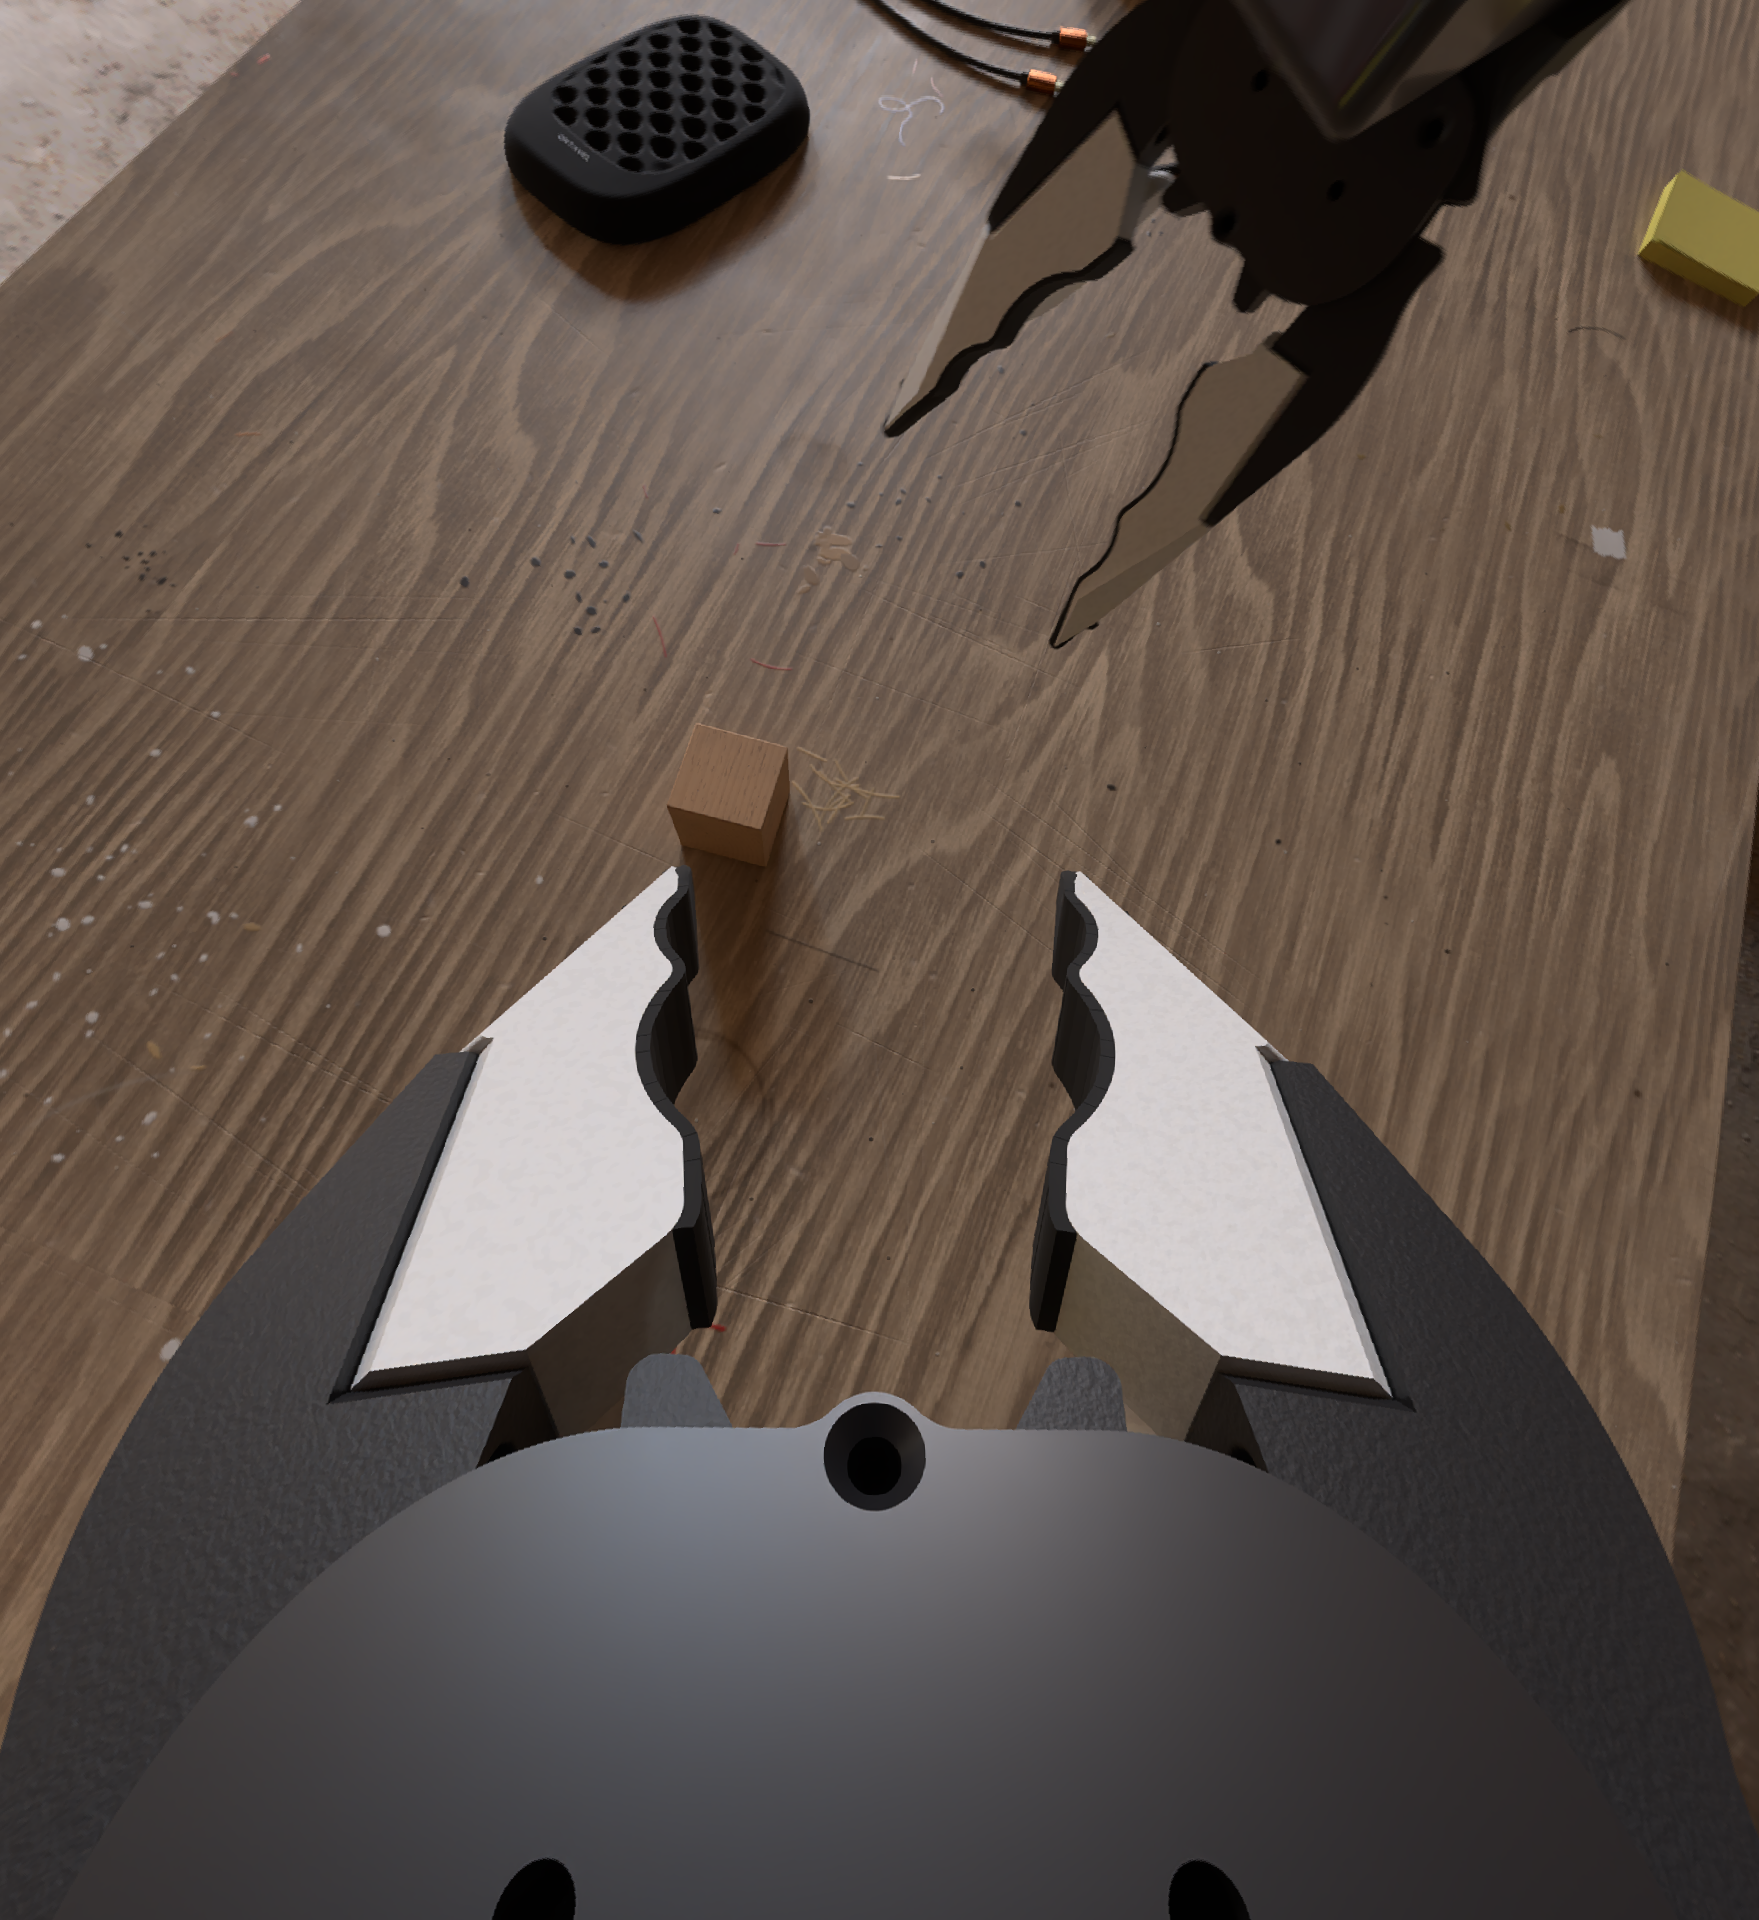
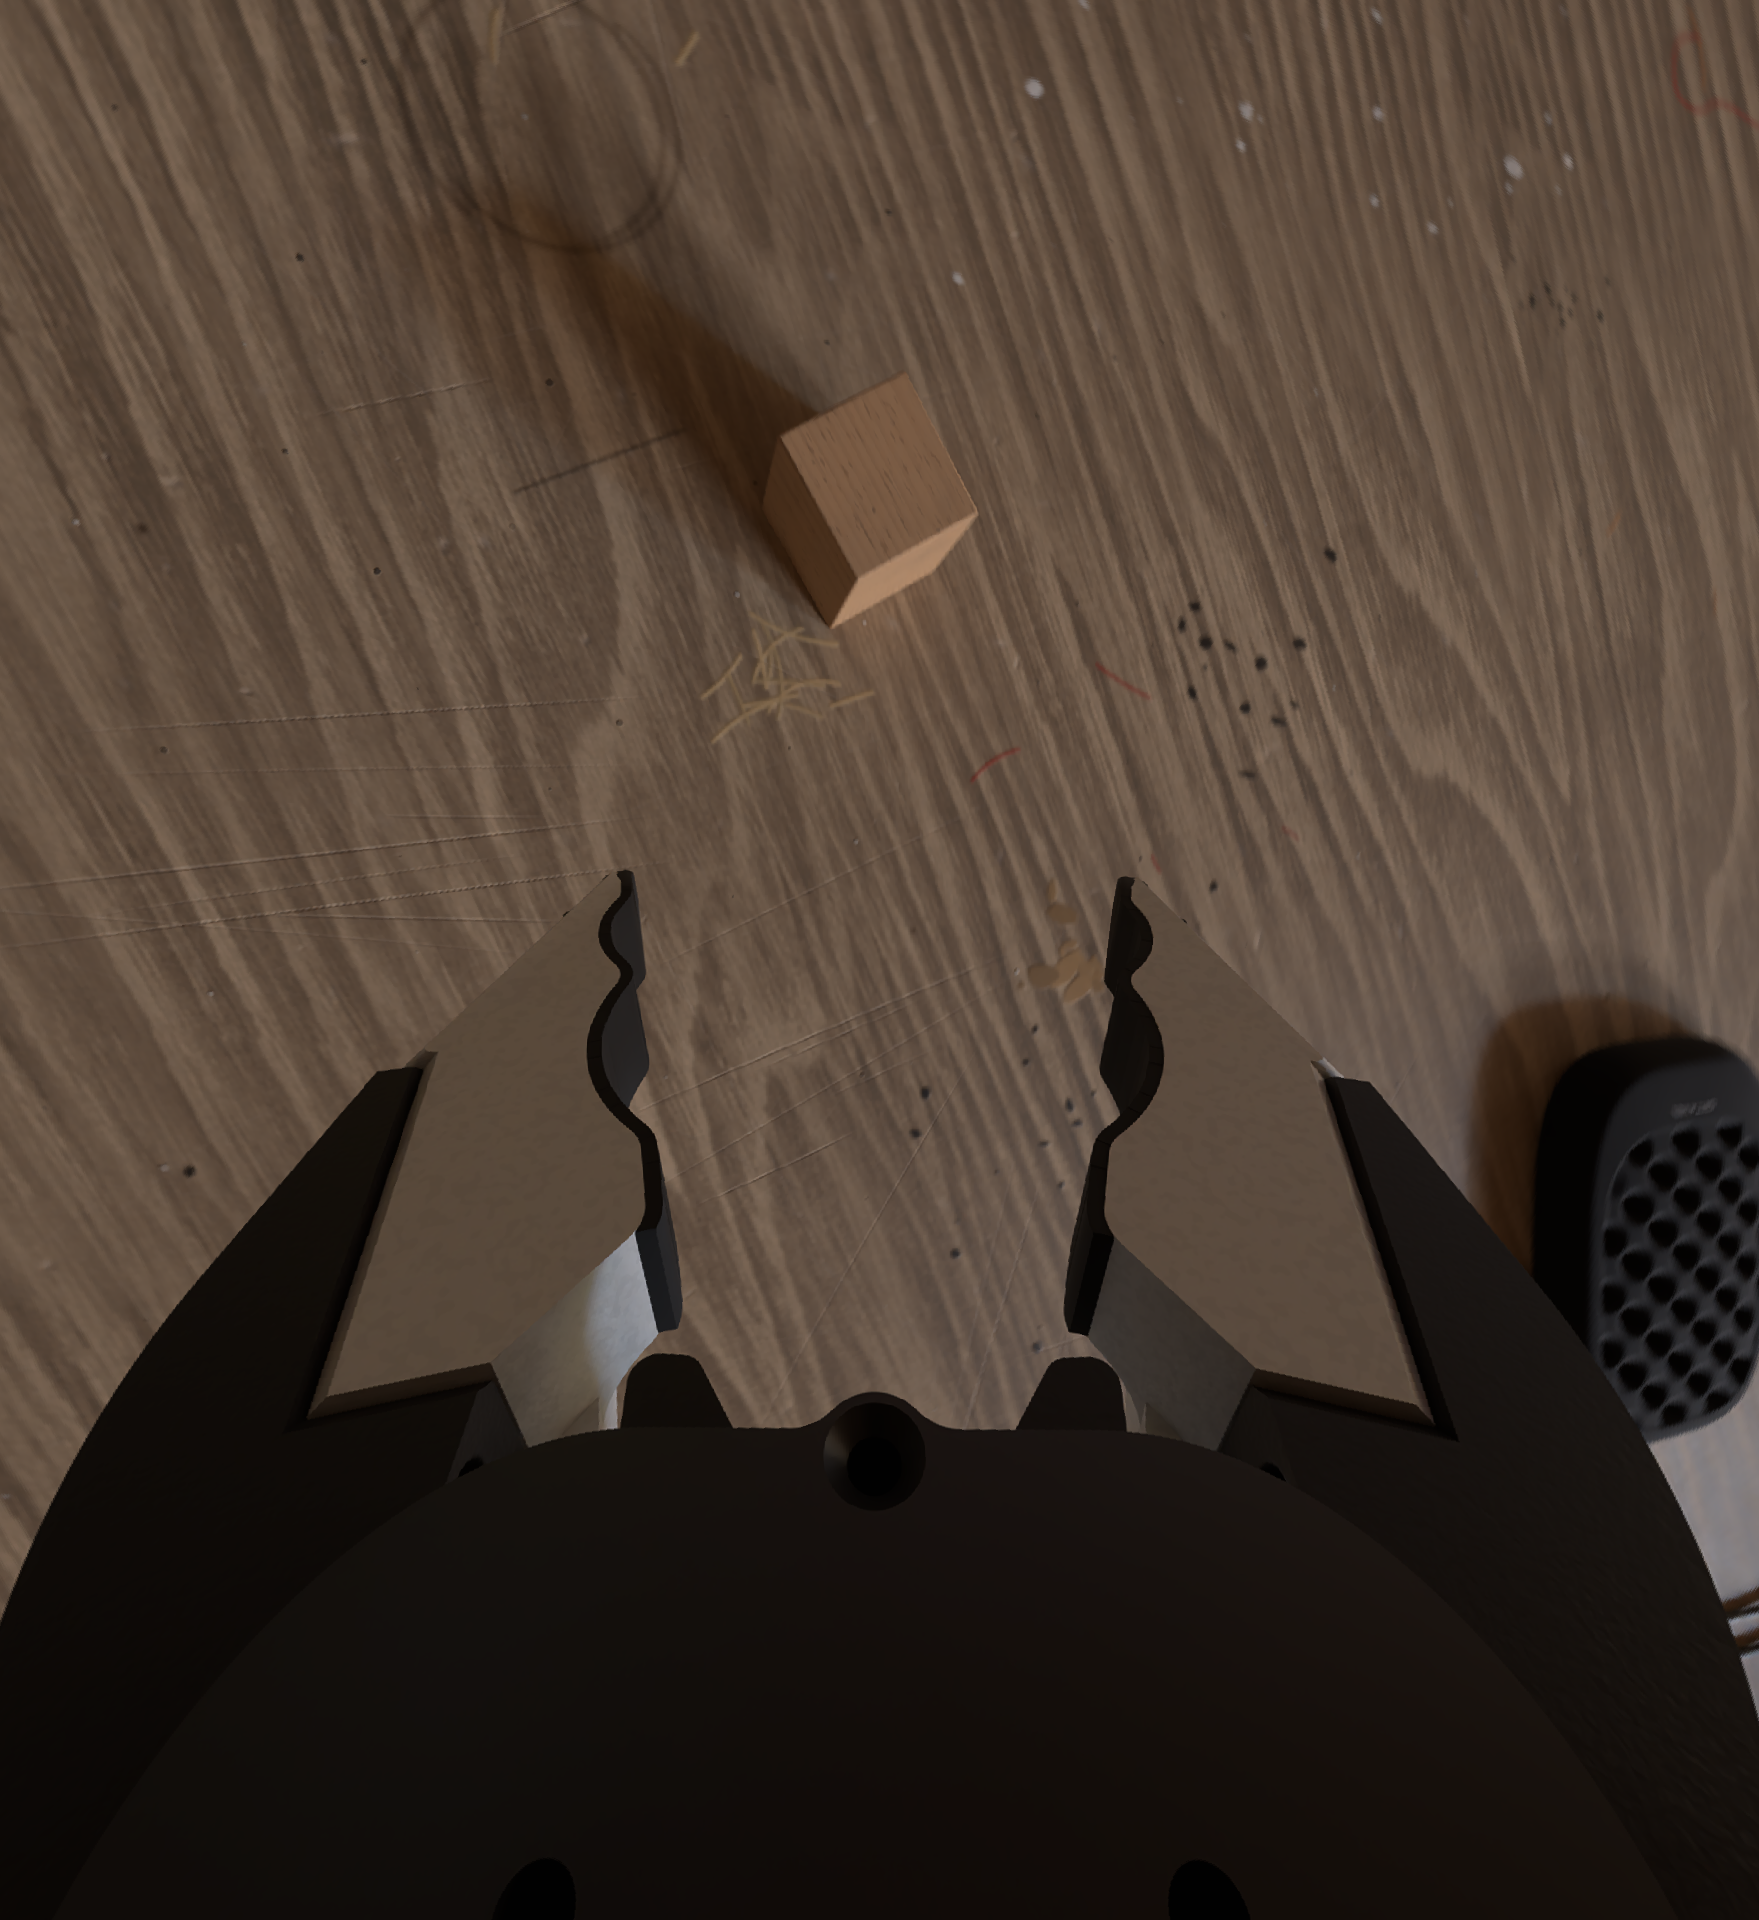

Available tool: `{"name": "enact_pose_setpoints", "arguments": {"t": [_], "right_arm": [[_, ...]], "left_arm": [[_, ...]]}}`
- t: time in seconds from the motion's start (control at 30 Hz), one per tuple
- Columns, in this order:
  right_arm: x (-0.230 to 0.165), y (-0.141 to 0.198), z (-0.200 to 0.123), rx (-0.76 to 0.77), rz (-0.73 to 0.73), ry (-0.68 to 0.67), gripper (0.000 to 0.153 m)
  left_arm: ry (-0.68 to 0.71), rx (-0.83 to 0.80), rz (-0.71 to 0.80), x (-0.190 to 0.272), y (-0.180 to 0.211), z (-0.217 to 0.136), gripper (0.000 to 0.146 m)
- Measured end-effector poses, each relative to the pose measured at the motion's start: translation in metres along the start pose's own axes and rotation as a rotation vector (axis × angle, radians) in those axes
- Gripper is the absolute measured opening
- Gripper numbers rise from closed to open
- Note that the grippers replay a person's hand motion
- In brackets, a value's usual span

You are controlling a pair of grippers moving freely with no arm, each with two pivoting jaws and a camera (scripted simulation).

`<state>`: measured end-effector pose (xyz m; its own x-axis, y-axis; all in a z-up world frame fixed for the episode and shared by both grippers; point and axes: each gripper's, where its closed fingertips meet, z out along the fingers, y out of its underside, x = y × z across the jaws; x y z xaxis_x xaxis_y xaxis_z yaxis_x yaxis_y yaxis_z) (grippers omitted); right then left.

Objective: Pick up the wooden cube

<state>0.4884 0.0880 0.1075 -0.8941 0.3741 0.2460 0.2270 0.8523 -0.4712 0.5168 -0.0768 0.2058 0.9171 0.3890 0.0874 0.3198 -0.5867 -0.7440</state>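
A small light-brown wooden cube [image 1: 727, 794] stands on the wooden table [image 1: 335, 520]. In the left wrist view it lies just beyond my left fingertip, left of the gap's centre. My left gripper [image 1: 875, 883] is open and empty, above the table. My right gripper [image 1: 974, 530] shows farther off at the upper right, open, pointing down toward the table beyond the cube. In the right wrist view the cube [image 2: 870, 497] sits ahead of the open, empty right gripper [image 2: 873, 888], well apart from it.
A black perforated pad [image 1: 657, 130] lies at the far left; it also shows in the right wrist view [image 2: 1649, 1236] at the right. A yellow block [image 1: 1711, 239] sits far right. Black cables with copper ends [image 1: 1010, 57] lie at the back. The table edge [image 1: 1758, 831] runs along the right.
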Motion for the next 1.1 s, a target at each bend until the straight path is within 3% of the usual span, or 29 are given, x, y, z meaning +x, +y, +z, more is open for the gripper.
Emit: {"name": "enact_pose_setpoints", "arguments": {"t": [0.37, 0.53, 0.83, 1.1], "right_arm": [[0.008, -0.057, 0.05, -0.088, -0.347, -0.157, 0.084], [0.01, -0.065, 0.081, -0.166, -0.447, -0.234, 0.08], [0.005, -0.053, 0.123, -0.25, -0.526, -0.334, 0.071], [0.003, -0.051, 0.126, -0.278, -0.508, -0.382, 0.069]], "left_arm": [[-0.013, 0.03, 0.001, -0.005, 0.001, -0.015, 0.069], [-0.016, 0.038, -0.007, -0.011, 0.003, -0.019, 0.069], [-0.022, 0.045, -0.023, -0.021, 0.009, -0.025, 0.069], [-0.026, 0.041, -0.03, -0.023, 0.011, -0.025, 0.069]]}}
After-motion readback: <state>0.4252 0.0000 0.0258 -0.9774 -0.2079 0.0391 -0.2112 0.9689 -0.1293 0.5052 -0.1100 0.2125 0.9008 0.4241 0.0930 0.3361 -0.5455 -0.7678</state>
